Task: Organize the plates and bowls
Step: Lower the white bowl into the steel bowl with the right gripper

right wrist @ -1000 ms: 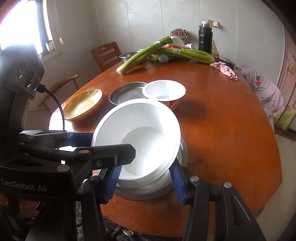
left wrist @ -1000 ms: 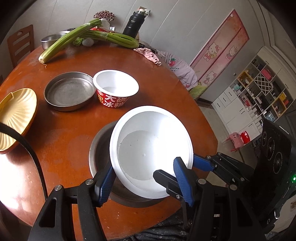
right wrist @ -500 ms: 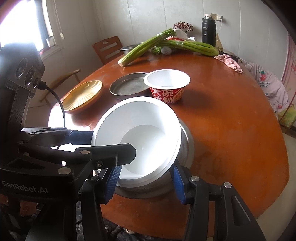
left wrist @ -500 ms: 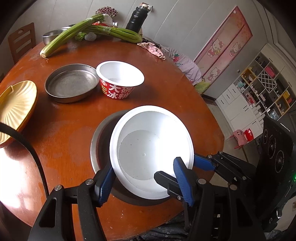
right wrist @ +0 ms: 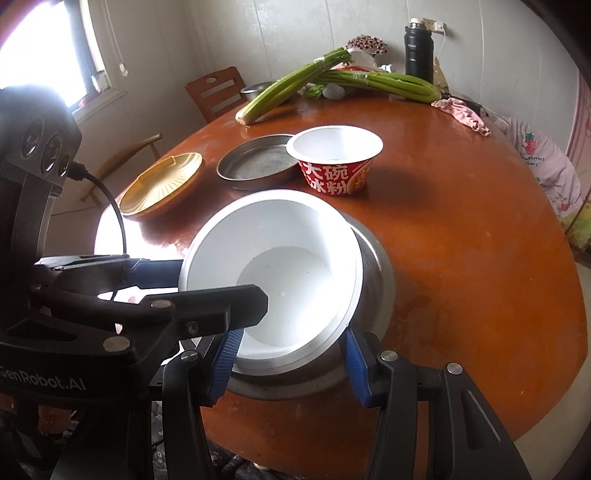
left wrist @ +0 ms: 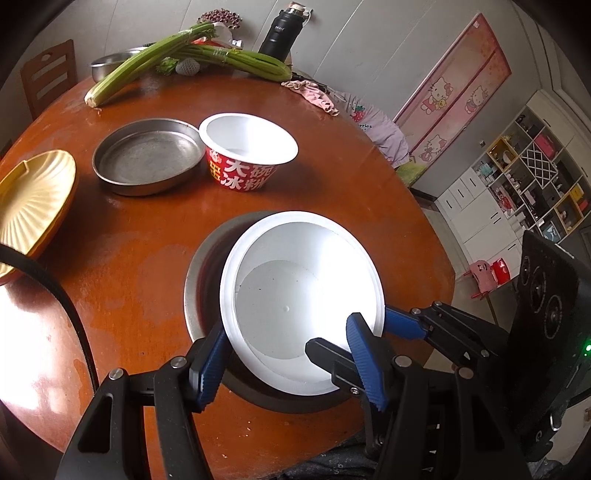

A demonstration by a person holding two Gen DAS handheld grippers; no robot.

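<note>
Left wrist view first: the left tool is part-closed on the near-left edge of the white bowl. One ribbed blue pad sits outside the wall and the other reaches over the inside. Right wrist view shows the right tool a bit narrower, with its ribbed pads up against the bowl's near rim on both sides. So both look clamped on it.

The bowl is smooth, matte white plastic or foam, round, with a stepped lip and a flat bottom. It's tipped toward the cameras and sits partly inside a dull metal basin near the front edge of the round, glossy red-brown surface.

Further out there's a tapered red paper cup with white lettering and a white inside. It touches a shallow, scuffed steel pan. A ribbed, shell-like yellow plate lies off to the left. At the far edge are long celery stalks, a black flask and a crumpled pink cloth.

Compared with a second ago, both grips look the same. The far stuff has slid up the frame a little. In the right wrist view the bowl's rim used to overlap the red cup, and now the whole cup shows.
</note>
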